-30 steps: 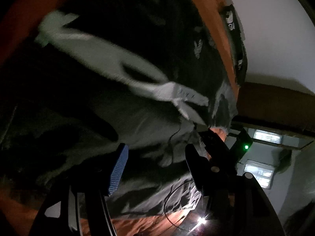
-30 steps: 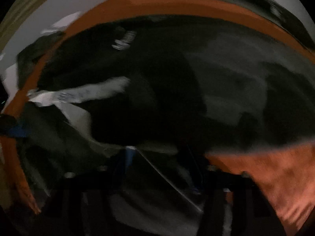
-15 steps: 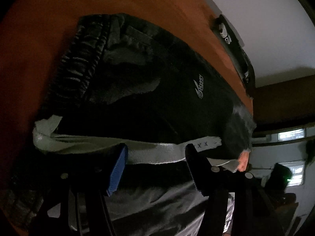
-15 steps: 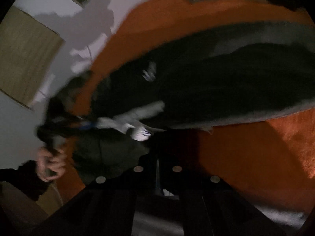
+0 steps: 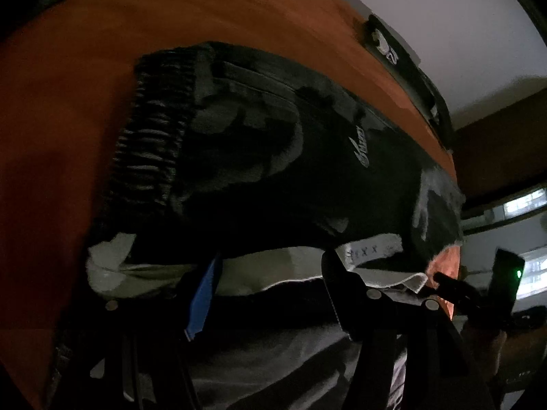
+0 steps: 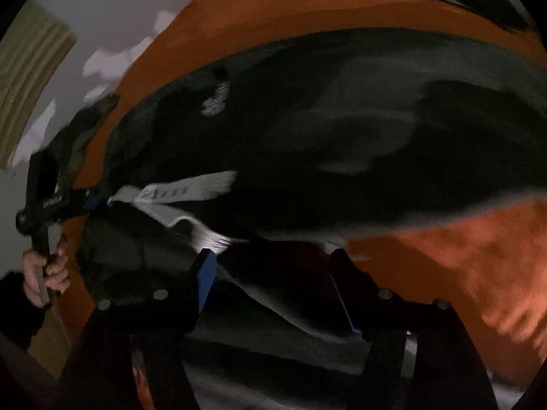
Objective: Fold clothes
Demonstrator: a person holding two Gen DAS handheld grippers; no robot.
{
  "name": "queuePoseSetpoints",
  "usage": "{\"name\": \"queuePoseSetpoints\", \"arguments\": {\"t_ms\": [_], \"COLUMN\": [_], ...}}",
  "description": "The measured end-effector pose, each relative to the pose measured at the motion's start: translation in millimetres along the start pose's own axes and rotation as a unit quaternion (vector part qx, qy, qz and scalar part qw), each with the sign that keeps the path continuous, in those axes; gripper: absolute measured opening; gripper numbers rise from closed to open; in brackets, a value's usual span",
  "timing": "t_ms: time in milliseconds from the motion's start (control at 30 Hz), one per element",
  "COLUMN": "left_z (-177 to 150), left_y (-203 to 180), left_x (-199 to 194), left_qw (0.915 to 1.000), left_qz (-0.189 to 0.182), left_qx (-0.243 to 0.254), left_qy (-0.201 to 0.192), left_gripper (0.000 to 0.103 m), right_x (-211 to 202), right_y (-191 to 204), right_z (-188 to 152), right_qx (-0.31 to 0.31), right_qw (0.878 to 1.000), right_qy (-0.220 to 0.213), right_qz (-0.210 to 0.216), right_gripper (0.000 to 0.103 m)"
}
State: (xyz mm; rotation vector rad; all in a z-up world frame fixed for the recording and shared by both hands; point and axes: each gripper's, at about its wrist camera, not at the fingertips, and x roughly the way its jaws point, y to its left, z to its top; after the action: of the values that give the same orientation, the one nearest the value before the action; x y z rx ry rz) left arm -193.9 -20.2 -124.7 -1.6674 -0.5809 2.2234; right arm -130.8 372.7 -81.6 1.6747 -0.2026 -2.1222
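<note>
Both wrist views look closely (from opposite ends) across the same dark trousers [image 5: 307,177] on orange bedding [image 5: 205,17].

Right wrist view smeared by motion blur: print on the white band [image 6: 184,191] unreadable, small logo [image 6: 215,100] on the dark trousers [image 6: 342,143] only a pale smudge. Trousers' right end cut by frame edge. Left wrist view: script logo [image 5: 361,150] too small to read; near trouser fabric hidden behind the fingers [image 5: 201,294]. Dark strip [image 5: 410,71] at far edge, unidentifiable.
</note>
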Motion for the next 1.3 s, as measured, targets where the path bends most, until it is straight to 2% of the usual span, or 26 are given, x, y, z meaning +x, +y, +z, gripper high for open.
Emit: {"name": "queuePoseSetpoints", "arguments": {"t_ms": [100,167,200,233,300,367,433,533,633,733,800,833,867,900,1000,1067,1133,1167,1233,1267,1300], "left_z": [-3.0,-5.8,-6.6,-6.9,-6.4,-5.1,-3.4,-3.5,-3.8,-2.3,-0.9,-0.3,-0.5,-0.7,-3.5,-6.2,-8.6,-9.8,-11.6,-12.3,-13.0], "left_y": [-9.1,-11.9,-12.3,-12.2,-9.2,-4.6,1.3,4.5,-2.0,-1.2,0.3,0.9,1.7,2.4,4.2,1.8,-0.7,-2.0,-2.4,-1.6,-0.9], "left_x": [3.3,4.0,3.4,2.5,-0.7,0.1,6.2,13.0,12.2,6.3,-1.6,-5.9,-11.5,-16.9,-29.2,-34.5,-34.4,-34.4,-34.3,-34.1,-34.0], "left_qw": [0.9997,0.9995,0.9995,0.9995,0.9997,0.9994,0.9989,0.9987,0.9975,0.9977,0.9981,0.9982,0.9983,0.9984,0.9982,0.9976,0.9967,0.9962,0.9958,0.9959,0.996], "left_qz": [0.013,0.017,0.018,0.017,0.011,0.025,0.036,0.045,0.058,0.058,0.054,0.052,0.051,0.049,0.047,0.048,0.053,0.056,0.058,0.058,0.058], "left_qx": [0.021,0.026,0.027,0.026,0.022,0.018,0.019,0.017,0.037,0.034,0.03,0.028,0.029,0.029,0.039,0.05,0.061,0.067,0.07,0.068,0.066], "left_qy": [0.001,-0.001,-0.002,-0.003,-0.007,-0.018,-0.021,-0.019,-0.017,-0.009,-0.005,-0.003,-0.002,-0.001,0.003,0.005,0.008,0.01,0.014,0.016,0.018], "left_gripper": [0.067,0.069,0.069,0.069,0.069,0.069,0.069,0.068,0.068,0.069,0.069,0.069,0.069,0.069,0.069,0.069,0.069,0.069,0.069,0.069,0.069], "right_x": [39.2,53.3,55.0,40.5,4.2,-30.4,-39.4,-30.3,-28.7,-29.2,-29.3,-32.2,-35.2,-38.5,-55.0,-53.4,-33.3,-16.9,15.3,28.3,37.8], "right_y": [6.4,8.2,9.9,14.1,25.3,34.1,31.4,30.0,43.0,43.0,43.9,46.1,49.2,51.6,52.9,58.6,69.0,76.0,89.6,94.6,97.3], "right_z": [13.8,16.6,17.6,16.8,9.5,-2.7,-11.5,-15.9,-20.3,-17.8,-12.1,-11.6,-10.0,-8.9,-9.2,-5.7,-6.0,-11.7,-23.5,-29.5,-33.4], "right_qx": [-0.005,-0.001,0.002,0.005,-0.006,-0.023,-0.028,-0.019,-0.078,-0.076,-0.105,-0.129,-0.147,-0.169,-0.239,-0.291,-0.354,-0.4,-0.489,-0.524,-0.548], "right_qw": [0.998,0.998,0.999,1.0,0.998,0.992,0.99,0.992,0.989,0.991,0.99,0.987,0.984,0.98,0.964,0.953,0.932,0.91,0.859,0.833,0.814], "right_qy": [0.059,0.059,0.049,0.008,-0.062,-0.12,-0.137,-0.12,-0.121,-0.102,-0.08,-0.073,-0.068,-0.062,-0.066,-0.049,-0.011,0.006,0.034,0.026,0.011], "right_qz": [-0.004,-0.011,-0.011,-0.001,0.01,0.02,0.031,0.017,-0.035,-0.041,-0.056,-0.069,-0.077,-0.086,-0.097,-0.075,-0.079,-0.104,-0.152,-0.173,-0.193], "right_gripper": [0.068,0.032,0.025,0.019,0.019,0.018,0.018,0.017,0.017,0.02,0.026,0.035,0.051,0.056,0.06,0.086,0.095,0.095,0.095,0.095,0.094]}}
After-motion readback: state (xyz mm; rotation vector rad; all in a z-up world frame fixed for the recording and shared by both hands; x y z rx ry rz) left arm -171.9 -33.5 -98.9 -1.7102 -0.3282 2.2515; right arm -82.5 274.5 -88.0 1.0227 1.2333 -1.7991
